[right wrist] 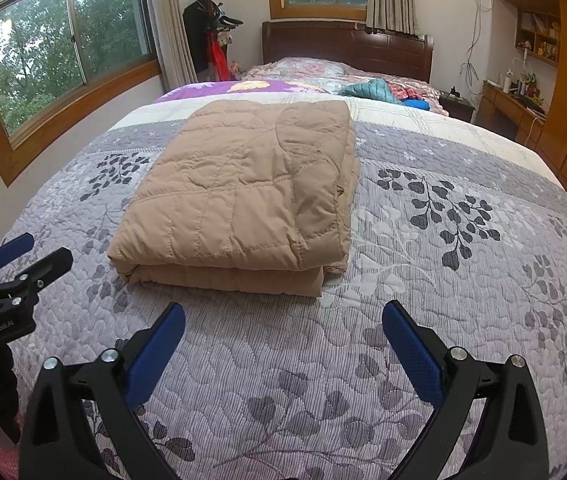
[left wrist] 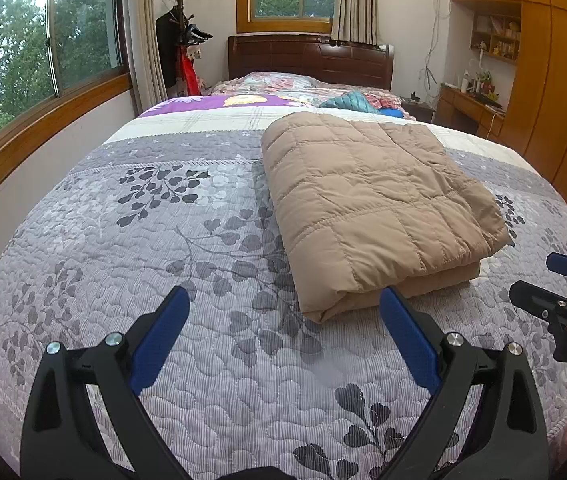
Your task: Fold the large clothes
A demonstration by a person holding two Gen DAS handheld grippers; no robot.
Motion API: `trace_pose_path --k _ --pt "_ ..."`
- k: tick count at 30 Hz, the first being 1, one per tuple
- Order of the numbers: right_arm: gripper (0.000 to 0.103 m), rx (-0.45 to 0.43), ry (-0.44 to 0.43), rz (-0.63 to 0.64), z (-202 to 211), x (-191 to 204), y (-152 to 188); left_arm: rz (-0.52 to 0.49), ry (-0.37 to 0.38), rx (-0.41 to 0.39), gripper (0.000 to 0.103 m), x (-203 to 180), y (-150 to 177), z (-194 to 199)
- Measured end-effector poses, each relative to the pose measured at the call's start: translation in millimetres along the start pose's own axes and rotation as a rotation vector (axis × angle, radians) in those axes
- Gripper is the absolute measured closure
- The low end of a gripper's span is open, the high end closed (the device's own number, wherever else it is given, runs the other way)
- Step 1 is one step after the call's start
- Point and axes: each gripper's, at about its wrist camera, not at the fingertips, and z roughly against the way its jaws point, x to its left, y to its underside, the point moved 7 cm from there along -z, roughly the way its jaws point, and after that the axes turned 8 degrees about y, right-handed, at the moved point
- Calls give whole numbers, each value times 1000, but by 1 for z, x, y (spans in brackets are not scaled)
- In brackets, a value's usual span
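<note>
1. Folded tan quilted garment (left wrist: 367, 204) lies flat on the bed's grey leaf-print bedspread (left wrist: 155, 264), a thick rectangular stack of layers, fold edge toward the cameras; nothing touches it.
2. Left gripper (left wrist: 283, 320) – jaws spread wide, empty, blue pads over bare bedspread; its right pad sits just in front of the garment's near corner, apart from it.
3. Right gripper (right wrist: 283, 328) – jaws also wide apart, holding nothing, over the bedspread just short of the garment's near edge (right wrist: 239, 200).
4. Each gripper shows at the edge of the other's view, side by side near the foot of the bed.
5. In the right wrist view the garment's right side shows loose stacked edges, slightly uneven.
6. Beyond the garment: a cream band of the bedspread, then a purple floral sheet (left wrist: 219, 101).
7. Farther up the bed: a teal puffer item (left wrist: 349, 101) and patterned bedding near the dark wooden headboard (left wrist: 311, 58).
8. Left wall: a wood-framed window (left wrist: 43, 44) with trees outside; a coat rack (left wrist: 181, 28) with dark clothes in the corner.
9. Right side: a wooden wardrobe (left wrist: 555, 92) and a cluttered desk (left wrist: 471, 102) with shelves above.
</note>
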Motion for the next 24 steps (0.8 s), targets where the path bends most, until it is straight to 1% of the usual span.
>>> trace_pose_path --k 24 --pt "4 11 -7 5 -7 -5 1 0 14 9 7 -2 1 -2"
